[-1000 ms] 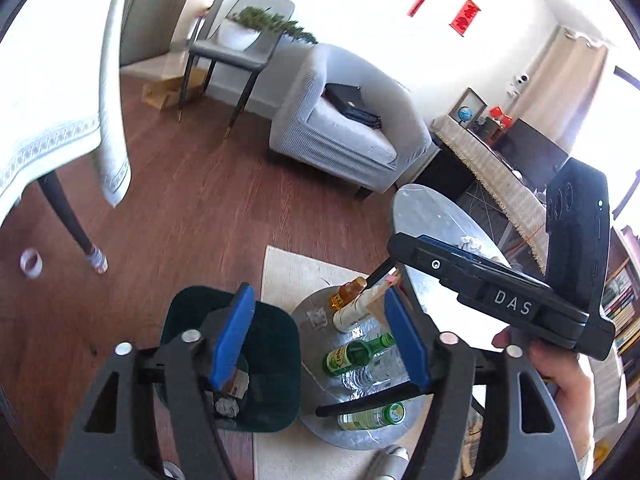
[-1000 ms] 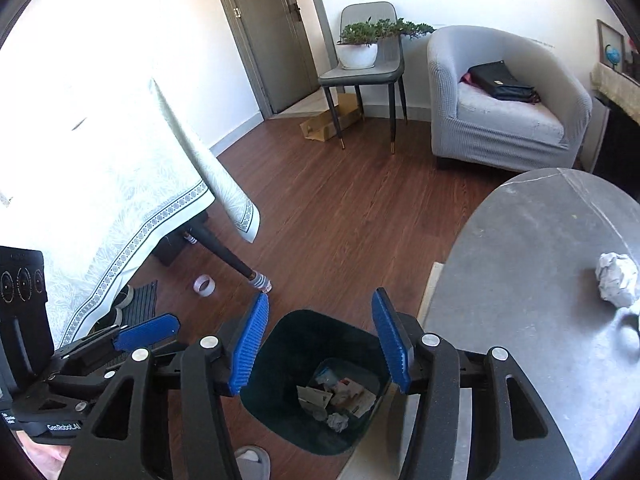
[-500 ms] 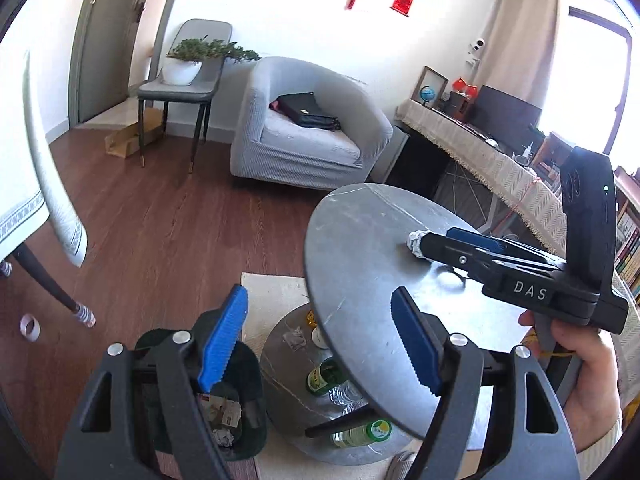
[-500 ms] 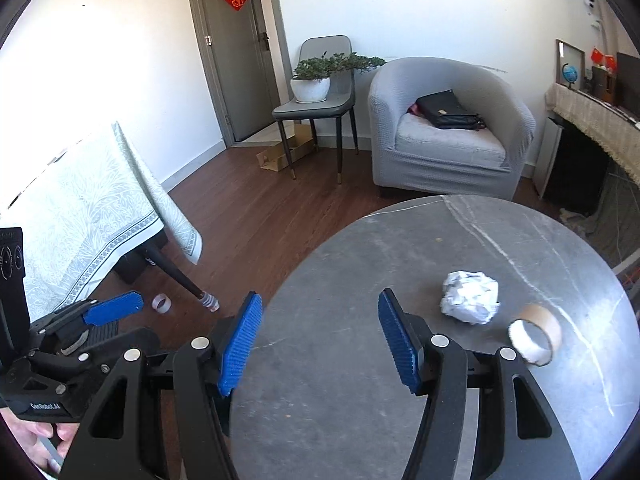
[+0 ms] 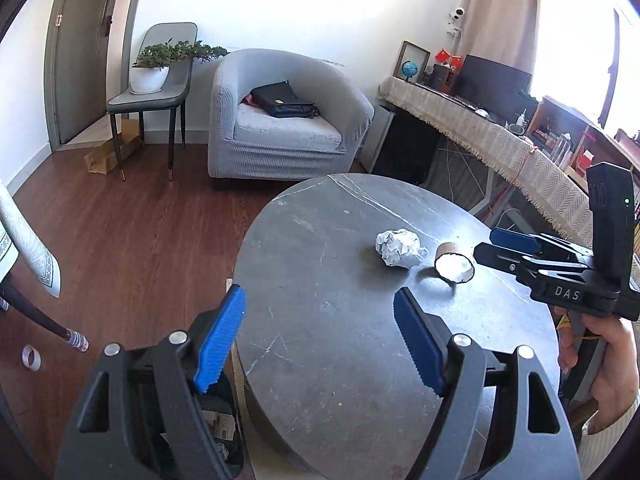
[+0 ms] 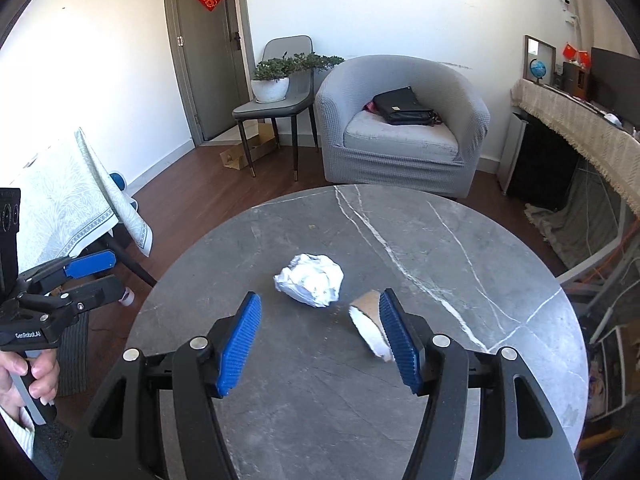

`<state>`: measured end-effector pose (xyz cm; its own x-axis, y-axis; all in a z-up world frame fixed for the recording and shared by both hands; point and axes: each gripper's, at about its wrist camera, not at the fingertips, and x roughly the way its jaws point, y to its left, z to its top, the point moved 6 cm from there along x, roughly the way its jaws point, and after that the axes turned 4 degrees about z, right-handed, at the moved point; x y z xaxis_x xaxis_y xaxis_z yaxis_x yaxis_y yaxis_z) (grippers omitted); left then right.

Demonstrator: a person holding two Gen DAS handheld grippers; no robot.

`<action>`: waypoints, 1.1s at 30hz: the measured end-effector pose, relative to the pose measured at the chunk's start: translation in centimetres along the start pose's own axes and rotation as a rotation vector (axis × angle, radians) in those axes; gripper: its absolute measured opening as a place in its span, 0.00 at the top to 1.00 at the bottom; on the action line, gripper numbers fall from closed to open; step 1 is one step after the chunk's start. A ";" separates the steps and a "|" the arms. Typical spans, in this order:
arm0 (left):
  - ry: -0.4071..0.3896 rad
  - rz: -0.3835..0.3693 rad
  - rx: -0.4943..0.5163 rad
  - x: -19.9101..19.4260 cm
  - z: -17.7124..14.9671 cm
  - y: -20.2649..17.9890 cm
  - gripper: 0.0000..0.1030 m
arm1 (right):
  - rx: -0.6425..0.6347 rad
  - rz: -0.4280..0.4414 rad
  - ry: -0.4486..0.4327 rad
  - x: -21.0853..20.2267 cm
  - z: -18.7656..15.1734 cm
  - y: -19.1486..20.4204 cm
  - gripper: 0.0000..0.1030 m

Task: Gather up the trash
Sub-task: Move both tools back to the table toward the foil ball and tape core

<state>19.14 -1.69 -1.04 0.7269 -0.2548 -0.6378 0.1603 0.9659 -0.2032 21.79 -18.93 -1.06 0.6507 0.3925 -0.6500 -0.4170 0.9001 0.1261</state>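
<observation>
Your right gripper (image 6: 320, 340) carries the letters "DAS" on its side, readable from the left wrist view; your left gripper (image 5: 320, 344) reads what looks like "GeoRobotAI" in the right wrist view, though the print is too small to be sure. Both sets of jaws stand wide apart with nothing between them.

Take the round grey marble table (image 6: 460, 248) as your landmark. The crumpled white paper ball (image 6: 310, 280) lies near its middle, and the cardboard roll (image 6: 370, 326) lies just beside the ball, partly covered by your right gripper's blue pad (image 6: 396, 342); whether pad and roll touch cannot be told. Your left gripper hangs over the table's near edge. Below that edge sits the dark trash bin (image 5: 224, 436), mostly hidden behind the left gripper's finger, with scraps of paper showing inside. Red hangings on the wall beyond the table are cut off or too small to read.
</observation>
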 end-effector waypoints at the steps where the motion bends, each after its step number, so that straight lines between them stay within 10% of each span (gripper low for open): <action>1: 0.007 -0.009 -0.006 0.4 0.0 -0.3 0.23 | 0.002 0.004 0.000 -0.1 -0.1 -0.5 0.39; 33: 0.199 -0.080 0.175 14.1 2.2 -10.3 0.28 | 0.042 0.065 0.080 1.4 -3.6 -5.3 0.40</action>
<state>29.21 -15.09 -6.31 0.5643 -0.3182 -0.7617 0.3381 0.9309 -0.1384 22.63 -23.84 -5.38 0.5694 0.4357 -0.6971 -0.4289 0.8809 0.2002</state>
